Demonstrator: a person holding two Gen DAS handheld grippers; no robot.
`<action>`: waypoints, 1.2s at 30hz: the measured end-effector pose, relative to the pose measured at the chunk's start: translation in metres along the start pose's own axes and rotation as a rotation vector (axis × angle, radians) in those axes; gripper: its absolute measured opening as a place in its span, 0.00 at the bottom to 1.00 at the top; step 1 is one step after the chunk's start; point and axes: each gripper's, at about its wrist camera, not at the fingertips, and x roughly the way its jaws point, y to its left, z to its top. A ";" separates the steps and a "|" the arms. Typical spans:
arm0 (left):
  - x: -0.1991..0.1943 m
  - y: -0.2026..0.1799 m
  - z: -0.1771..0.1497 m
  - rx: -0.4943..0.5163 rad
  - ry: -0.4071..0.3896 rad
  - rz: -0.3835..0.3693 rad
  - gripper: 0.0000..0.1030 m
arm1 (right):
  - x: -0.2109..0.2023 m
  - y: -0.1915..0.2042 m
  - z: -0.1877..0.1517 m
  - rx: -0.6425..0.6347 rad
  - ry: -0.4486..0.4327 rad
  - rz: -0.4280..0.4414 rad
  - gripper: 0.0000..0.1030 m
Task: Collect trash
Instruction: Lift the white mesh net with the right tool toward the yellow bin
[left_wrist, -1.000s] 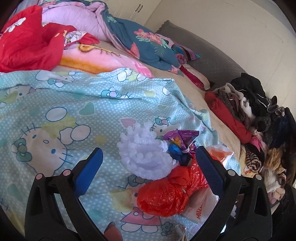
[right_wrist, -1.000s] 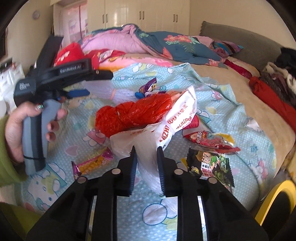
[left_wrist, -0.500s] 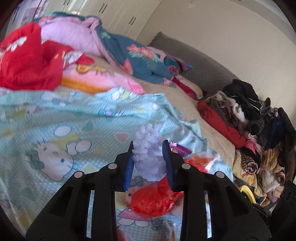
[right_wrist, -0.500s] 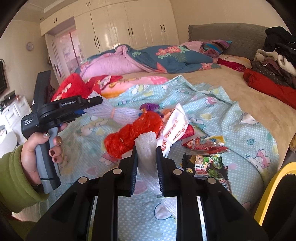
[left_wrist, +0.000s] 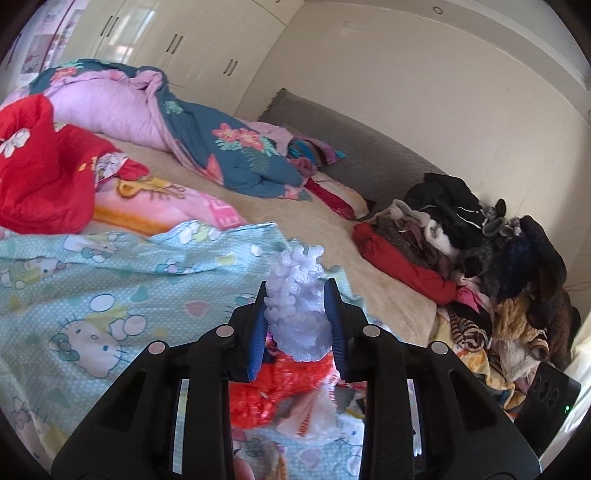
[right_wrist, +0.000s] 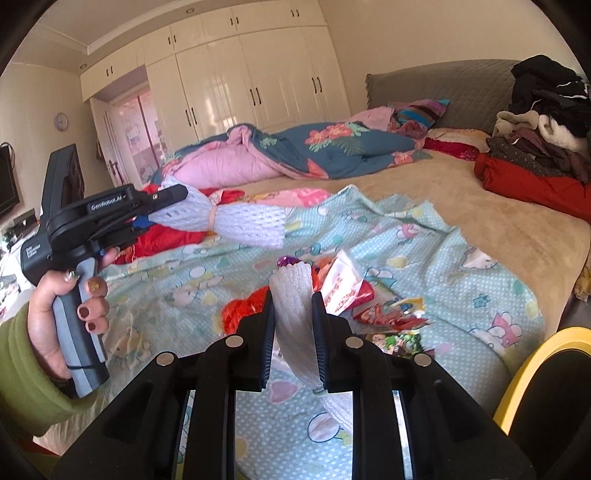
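Cream wardrobes back a bed (right_wrist: 461, 206) strewn with quilts and wrappers. At left, the left gripper (left_wrist: 297, 314) clenches a white foam net (left_wrist: 299, 314), lifted clear of the sheet, long axis pointing away from it. At centre, the right gripper (right_wrist: 293, 328) pinches a foam sleeve (right_wrist: 295, 306). A yellow-rimmed bin (right_wrist: 535, 369) sits at lower right, nearer the right gripper.

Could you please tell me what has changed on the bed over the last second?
The left gripper, open around the white foam net a second ago, has closed on it and lifted it off the patterned sheet. The right gripper kept its hold on the clear plastic bag and raised it too. The red bag and snack wrappers stayed on the sheet.
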 end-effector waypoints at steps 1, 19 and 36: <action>0.000 -0.005 -0.001 0.008 0.002 -0.006 0.22 | -0.003 -0.002 0.003 0.004 -0.007 -0.001 0.18; 0.015 -0.084 -0.033 0.148 0.083 -0.118 0.22 | -0.061 -0.068 0.005 0.143 -0.131 -0.111 0.18; 0.027 -0.156 -0.069 0.259 0.155 -0.194 0.22 | -0.116 -0.133 -0.009 0.299 -0.210 -0.190 0.18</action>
